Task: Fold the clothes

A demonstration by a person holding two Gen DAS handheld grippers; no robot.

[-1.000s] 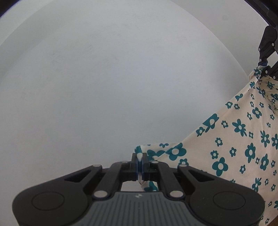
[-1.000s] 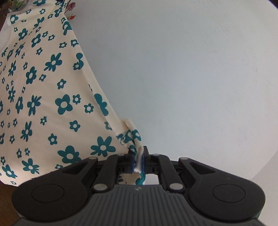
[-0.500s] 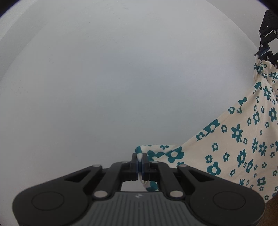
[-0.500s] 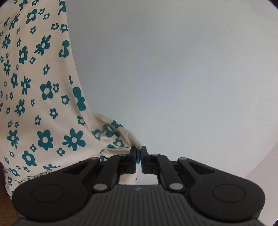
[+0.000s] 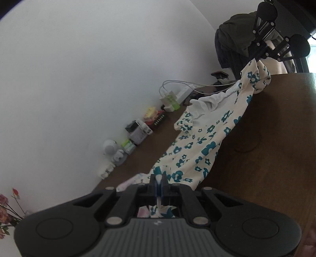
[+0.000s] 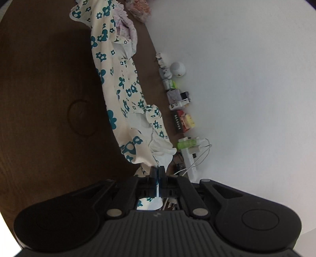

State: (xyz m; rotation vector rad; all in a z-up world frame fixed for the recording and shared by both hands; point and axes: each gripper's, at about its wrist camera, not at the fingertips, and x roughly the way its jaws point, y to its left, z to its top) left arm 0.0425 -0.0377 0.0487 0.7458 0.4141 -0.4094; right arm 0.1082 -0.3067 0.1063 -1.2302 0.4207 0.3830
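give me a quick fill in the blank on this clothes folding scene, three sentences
1. The garment held by both tongs is cream with teal ____ printed on it.
2. The left tongs are ____ on one end of the garment.
3. The garment stretches across a dark brown ____ top.

Missing words: flowers; shut; table

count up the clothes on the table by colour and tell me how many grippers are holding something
Cream garment with teal flowers: 1
Pale pink garment: 1
Orange-pink garment: 1
Grippers shut on the flowered garment: 2, the left gripper and the right gripper
Total: 3 garments on the brown table, 2 grippers
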